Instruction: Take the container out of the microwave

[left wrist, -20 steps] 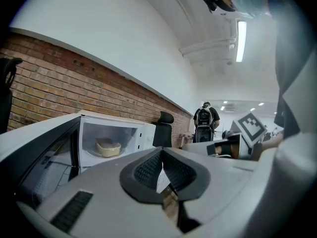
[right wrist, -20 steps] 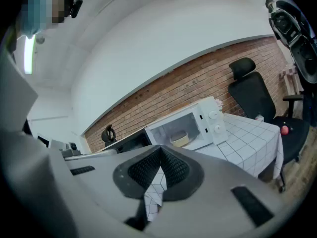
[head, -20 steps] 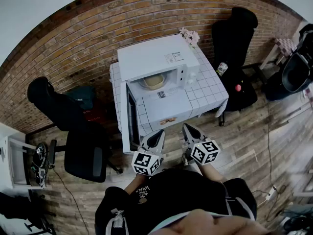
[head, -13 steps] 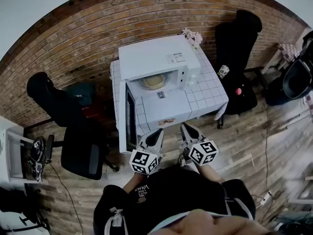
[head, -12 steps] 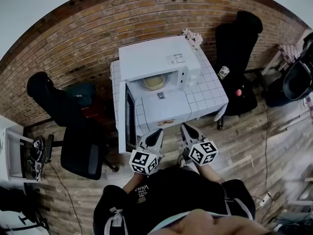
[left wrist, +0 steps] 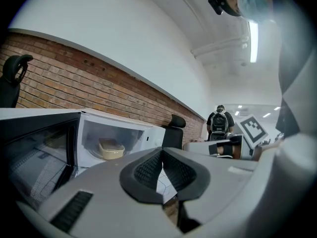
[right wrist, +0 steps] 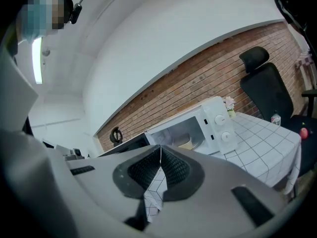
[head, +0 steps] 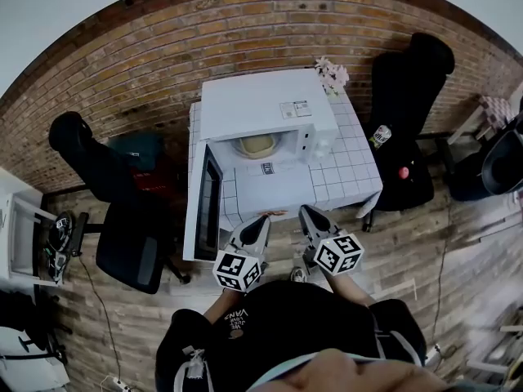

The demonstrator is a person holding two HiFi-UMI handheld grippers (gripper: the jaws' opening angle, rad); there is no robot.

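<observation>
A white microwave (head: 265, 109) stands on a table with a white checked cloth (head: 343, 178), its door (head: 204, 207) swung open to the left. Inside it sits a beige lidded container (head: 257, 145), which the left gripper view shows too as the container (left wrist: 111, 148) on the turntable; in the right gripper view the container (right wrist: 186, 144) is partly hidden. My left gripper (head: 263, 220) and right gripper (head: 306, 211) are held side by side at the table's near edge, well short of the microwave. Both are shut and empty.
Black office chairs stand left (head: 122, 235) and right (head: 404, 80) of the table. A can (head: 379, 135) and a red ball (head: 403, 172) lie on the right chair's seat. A small flower pot (head: 333, 73) stands at the table's far corner. A brick wall runs behind.
The view has shifted slightly, so the microwave and table sit a little lower and to the right in the picture. Both grippers stay shut and keep their places near the table edge.
</observation>
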